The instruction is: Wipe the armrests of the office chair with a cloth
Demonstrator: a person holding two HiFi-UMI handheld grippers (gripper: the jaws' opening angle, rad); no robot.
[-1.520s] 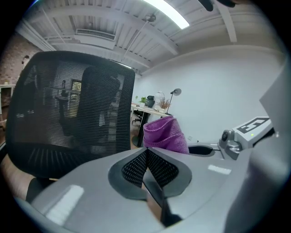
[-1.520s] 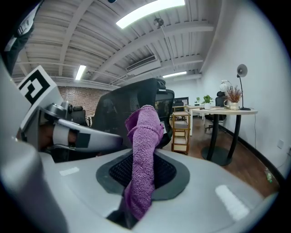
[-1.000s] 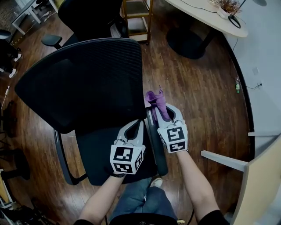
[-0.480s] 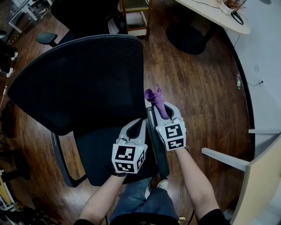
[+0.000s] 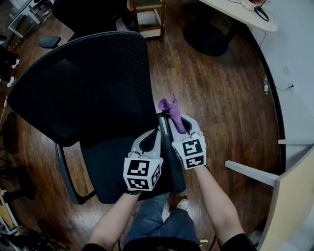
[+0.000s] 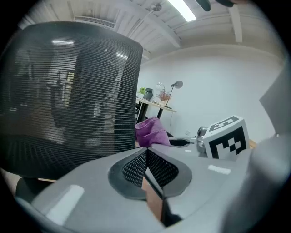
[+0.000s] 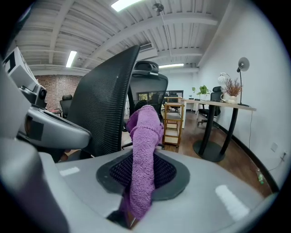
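Observation:
A black mesh-backed office chair [image 5: 83, 78] fills the left of the head view, seen from behind. Its right armrest [image 5: 170, 157] runs between my two grippers. My right gripper [image 5: 182, 123] is shut on a purple cloth [image 5: 171, 112], whose bunched end sticks out past the jaws over the armrest's far end. From the right gripper view the cloth [image 7: 143, 154] hangs through the closed jaws with the chair back [image 7: 107, 100] to its left. My left gripper [image 5: 151, 138] is shut with nothing in it, just left of the armrest beside the seat [image 5: 113, 162]. The chair's left armrest [image 5: 66, 171] lies at the far side.
The floor is dark wood [image 5: 221, 98]. A round white table [image 5: 235, 14] on a black pedestal stands at the upper right. A small wooden shelf cart [image 5: 147, 14] and another black chair [image 5: 83, 12] stand behind. A grey desk edge [image 5: 250, 176] juts in at the right.
Both grippers and the cloth have shifted slightly left and up the picture along the right armrest. The chair has also drifted a little left in view.

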